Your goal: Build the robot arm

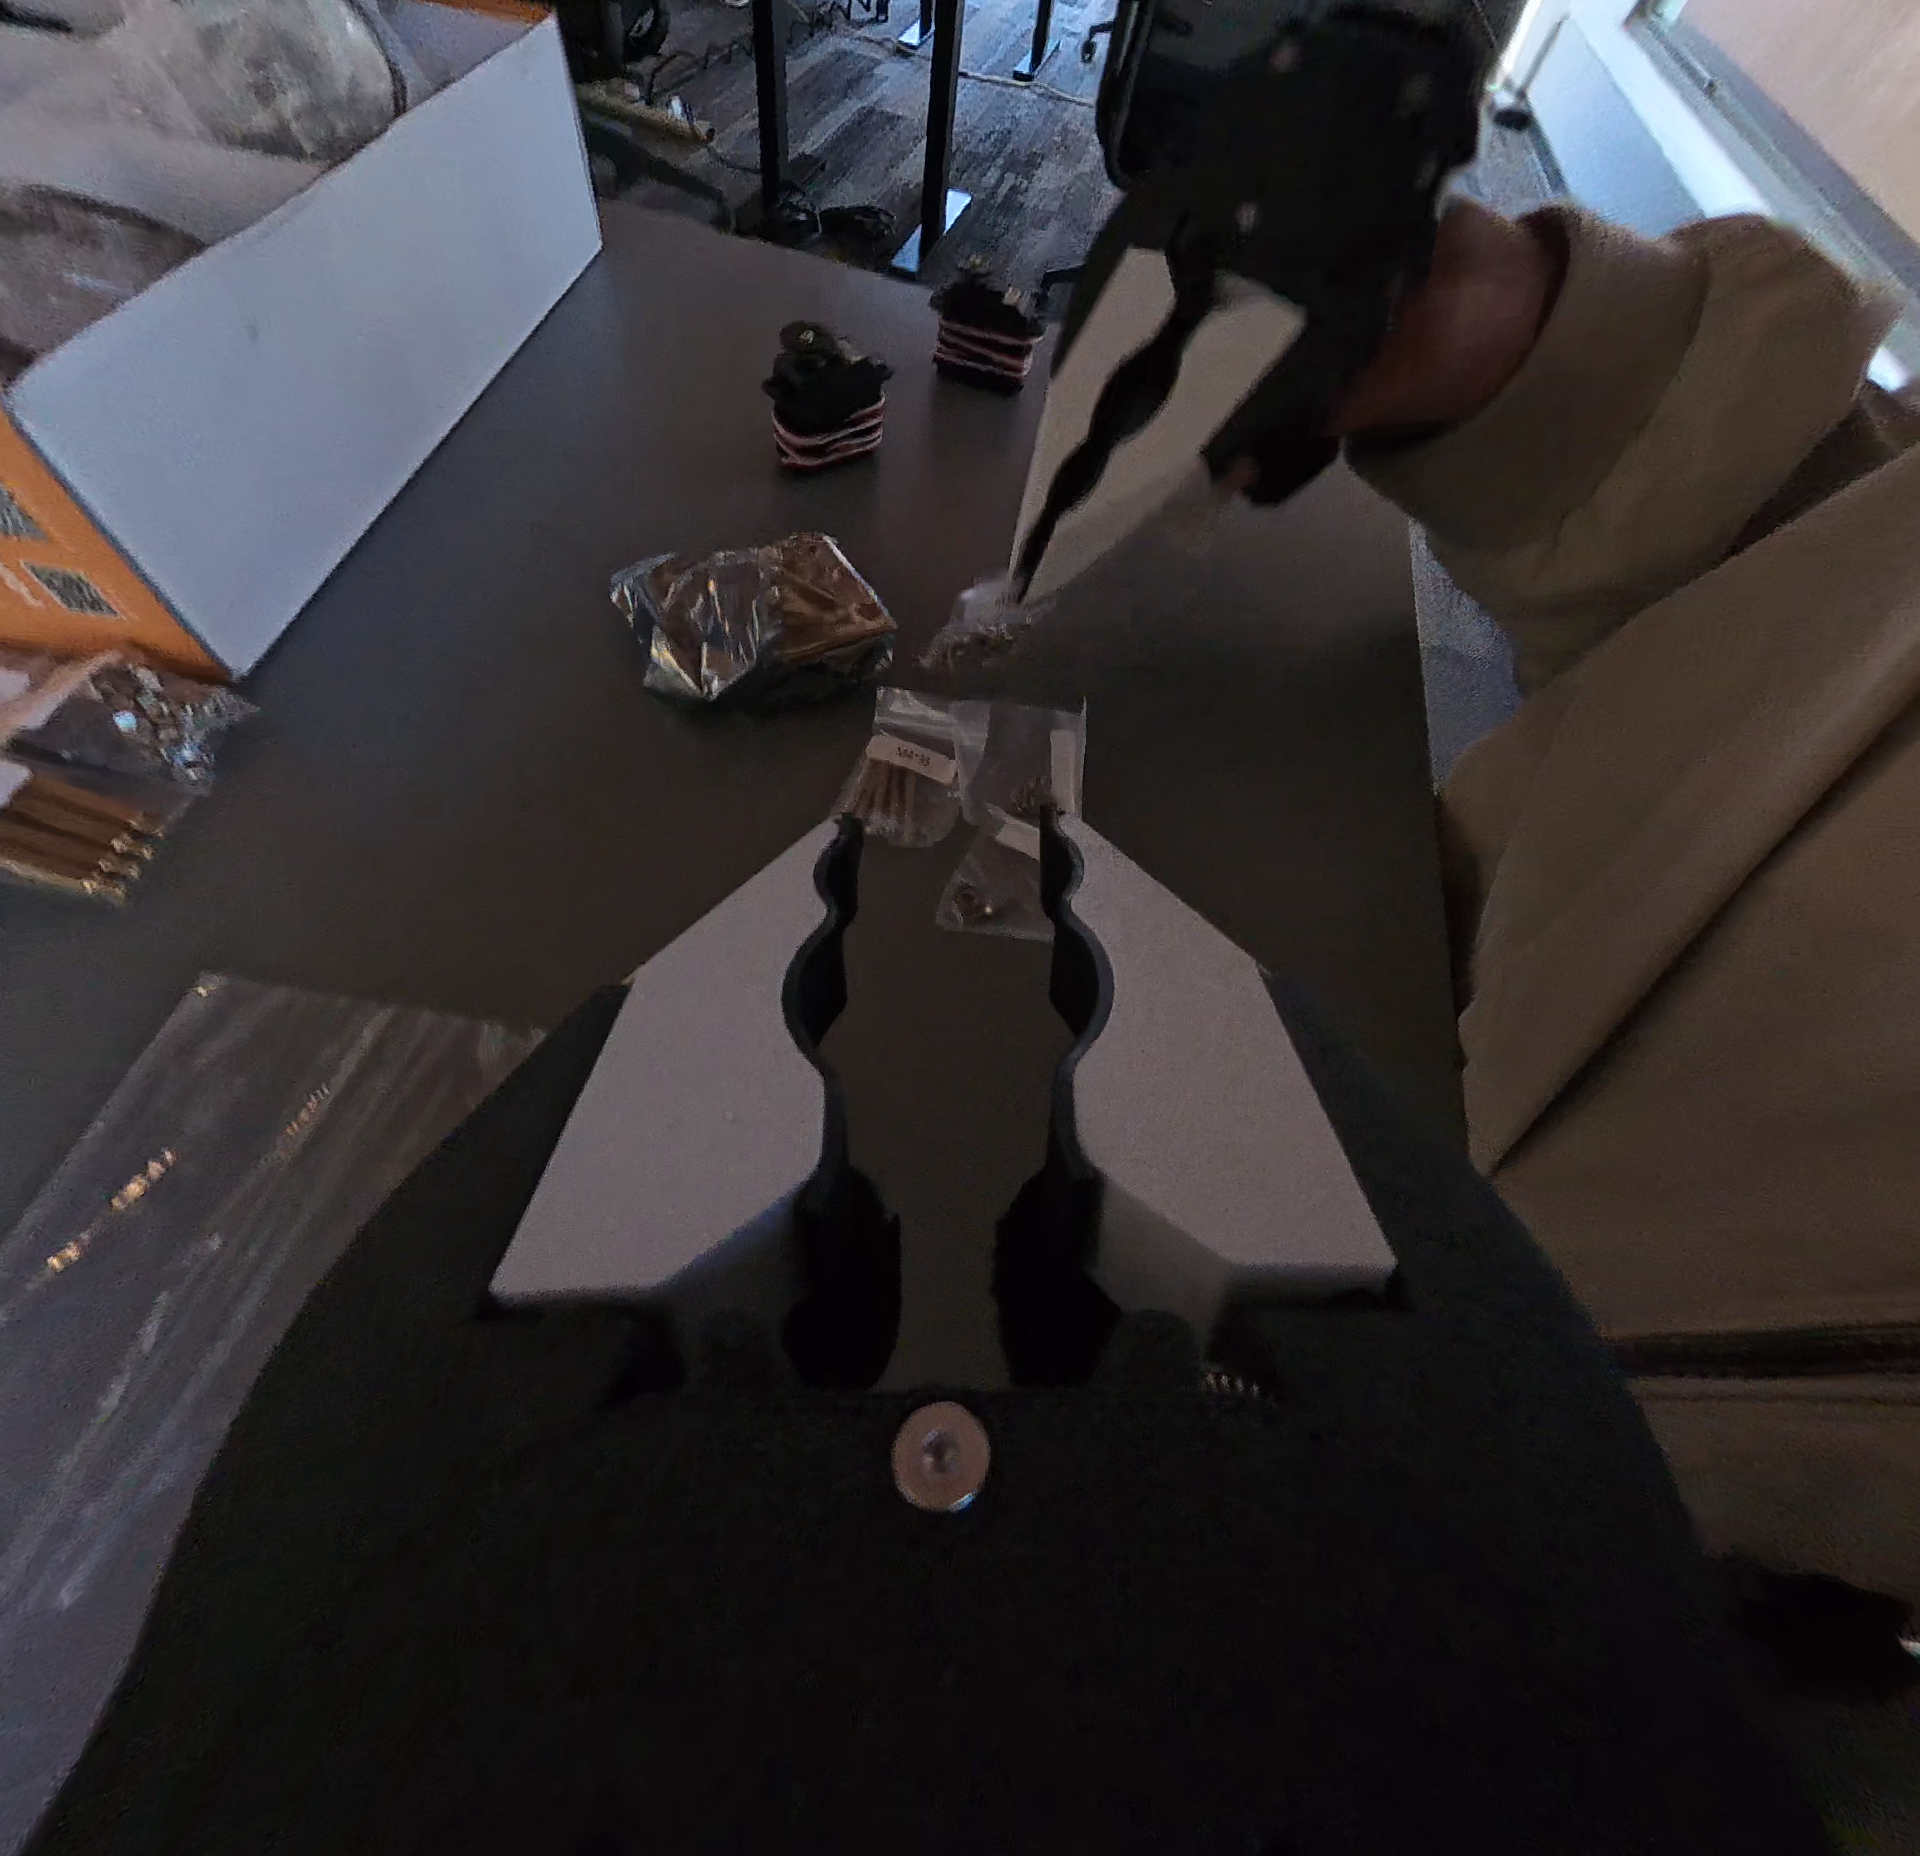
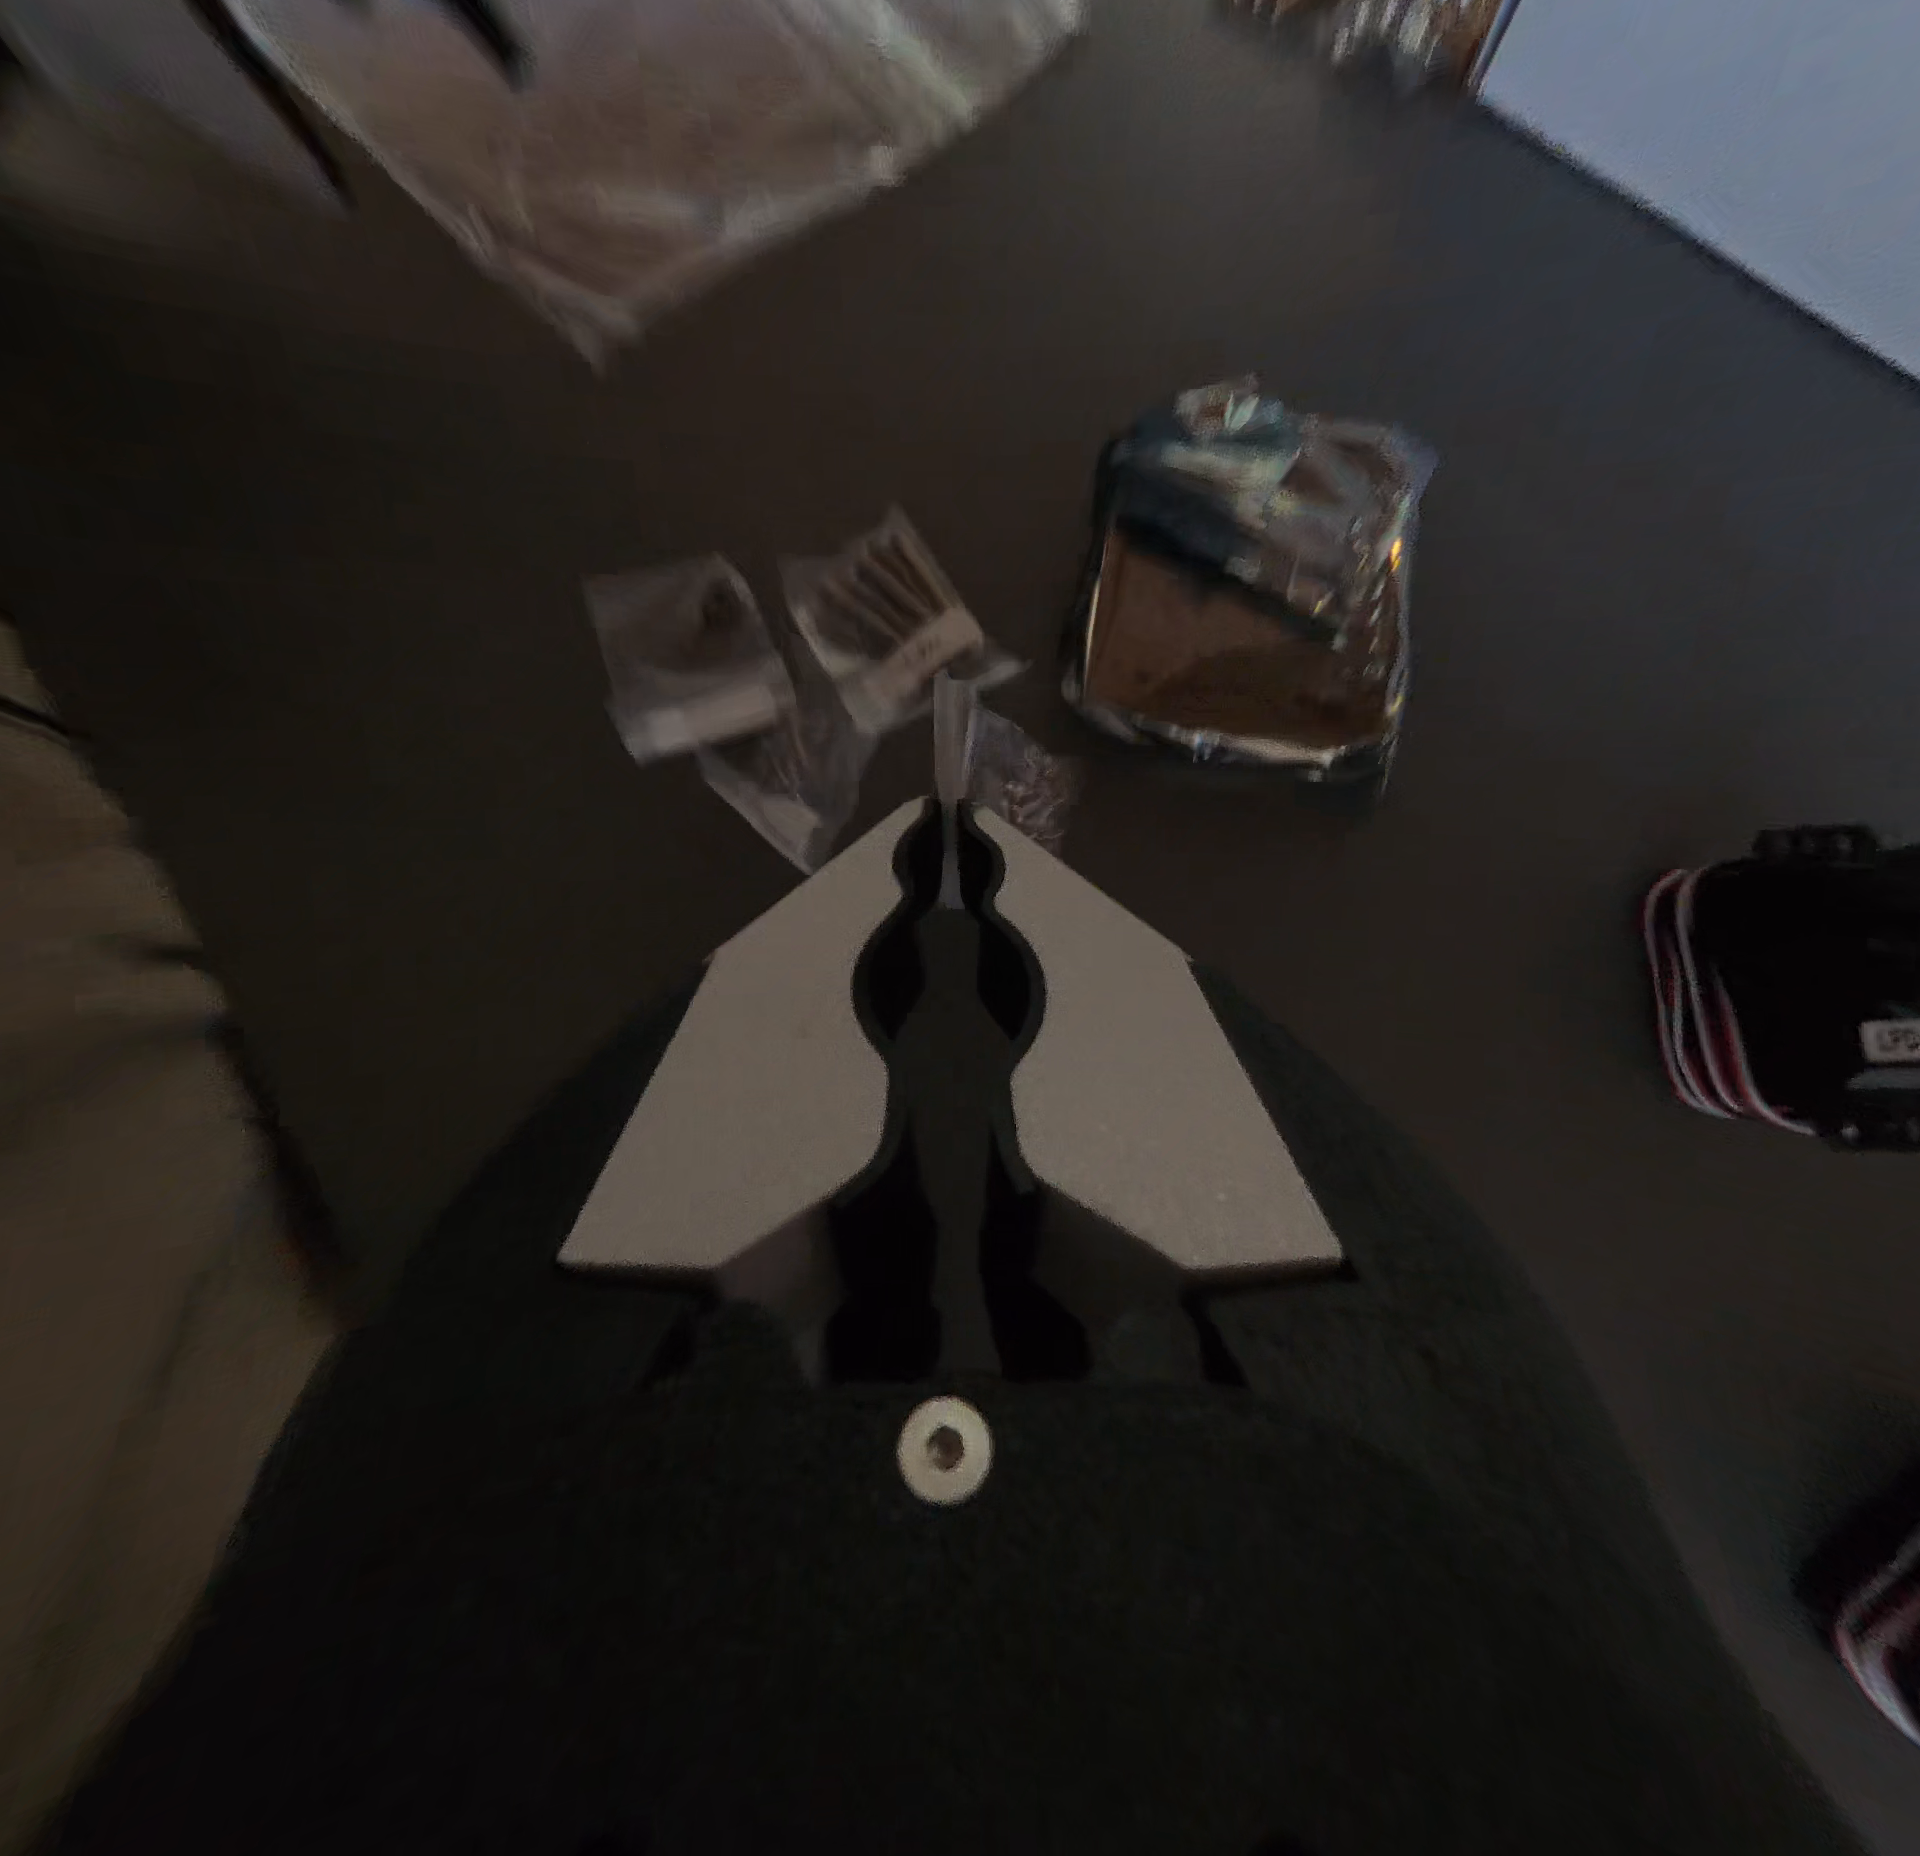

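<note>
A: Gripping what, the right tongs (image 2: 948,819)?
B: A small clear bag (image 2: 1003,767), pinched, hanging above the dark desk (image 2: 416,559).
A: Left tongs (image 1: 948,819)?
B: Apart, empty, near the other bags (image 1: 940,767).

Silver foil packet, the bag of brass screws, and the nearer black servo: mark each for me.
Silver foil packet (image 1: 753,617): left wrist view, on its crinkled top face.
Bag of brass screws (image 1: 902,780): left wrist view, on the screws inside.
Nearer black servo (image 1: 828,393): left wrist view, on its black body.
</note>
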Motion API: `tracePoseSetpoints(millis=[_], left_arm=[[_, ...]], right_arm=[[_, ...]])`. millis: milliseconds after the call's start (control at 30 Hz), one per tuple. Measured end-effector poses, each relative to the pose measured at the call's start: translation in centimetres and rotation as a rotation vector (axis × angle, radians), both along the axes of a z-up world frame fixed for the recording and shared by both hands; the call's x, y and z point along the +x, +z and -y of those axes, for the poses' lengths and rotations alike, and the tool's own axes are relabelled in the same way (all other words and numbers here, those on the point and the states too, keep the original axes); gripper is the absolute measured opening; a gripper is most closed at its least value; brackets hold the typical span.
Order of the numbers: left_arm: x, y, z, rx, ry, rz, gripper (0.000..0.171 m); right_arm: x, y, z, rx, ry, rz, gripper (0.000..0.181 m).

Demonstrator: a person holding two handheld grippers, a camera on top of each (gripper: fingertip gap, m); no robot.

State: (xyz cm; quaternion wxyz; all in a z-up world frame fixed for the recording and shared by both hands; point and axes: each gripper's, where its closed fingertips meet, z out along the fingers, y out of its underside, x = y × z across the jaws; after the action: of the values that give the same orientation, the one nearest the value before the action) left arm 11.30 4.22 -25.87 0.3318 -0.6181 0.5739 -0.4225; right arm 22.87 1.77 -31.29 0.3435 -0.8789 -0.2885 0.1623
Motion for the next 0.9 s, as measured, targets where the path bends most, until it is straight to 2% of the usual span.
tracePoseSetpoints(millis=[100, 167, 267, 400, 500, 533, 567, 600, 767, 833, 900], left_arm=[[0.9, 1.3, 0.3, 0.063, -0.052, 0.058, 0.036], [1.6, 2.5, 1.0, 0.057, -0.107, 0.118, 0.039], [2.1, 3.7, 2.1, 0.005, -0.177, 0.193, 0.046], [1.9, 4.9, 2.4, -0.113, -0.188, 0.273, 0.048], [1.2, 5.8, 3.1, -0.205, -0.228, 0.325, 0.045], [1.0, 5.7, 3.2, -0.22, -0.237, 0.317, 0.031], [0.8, 5.2, 3.5, -0.229, -0.256, 0.291, 0.007], [0.5, 4.7, 3.6, -0.245, -0.262, 0.27, 0.003], [-0.1, 3.3, 3.1, -0.418, -0.221, 0.227, 0.0], [-0.3, 3.5, 2.5, -0.505, -0.194, 0.268, 0.0], [-0.7, 3.6, 2.0, -0.561, -0.186, 0.295, 0.0]], right_arm=[[-2.5, 6.0, 0.2, -0.097, 0.077, -0.46, 0.001], [-3.9, 9.2, 0.3, -0.166, 0.156, -0.689, 0.001], [-6.1, 11.1, 0.5, -0.227, 0.259, -0.821, 0.0], [-9.2, 12.1, 1.3, -0.393, 0.378, -0.984, 0.0], [-10.9, 10.6, 1.3, -0.441, 0.404, -0.93, 0.0], [-11.4, 10.6, 1.4, -0.458, 0.42, -0.935, 0.001], [-11.7, 10.5, 1.2, -0.455, 0.418, -0.933, 0.001], [-11.8, 10.2, 0.8, -0.451, 0.409, -0.921, 0.002], [-10.5, 11.2, -2.0, -0.351, 0.312, -1.025, 0.0], [-10.0, 10.8, -2.7, -0.26, 0.297, -0.96, 0.006], [-10.0, 10.3, -3.0, -0.109, 0.291, -0.817, 0.016]])
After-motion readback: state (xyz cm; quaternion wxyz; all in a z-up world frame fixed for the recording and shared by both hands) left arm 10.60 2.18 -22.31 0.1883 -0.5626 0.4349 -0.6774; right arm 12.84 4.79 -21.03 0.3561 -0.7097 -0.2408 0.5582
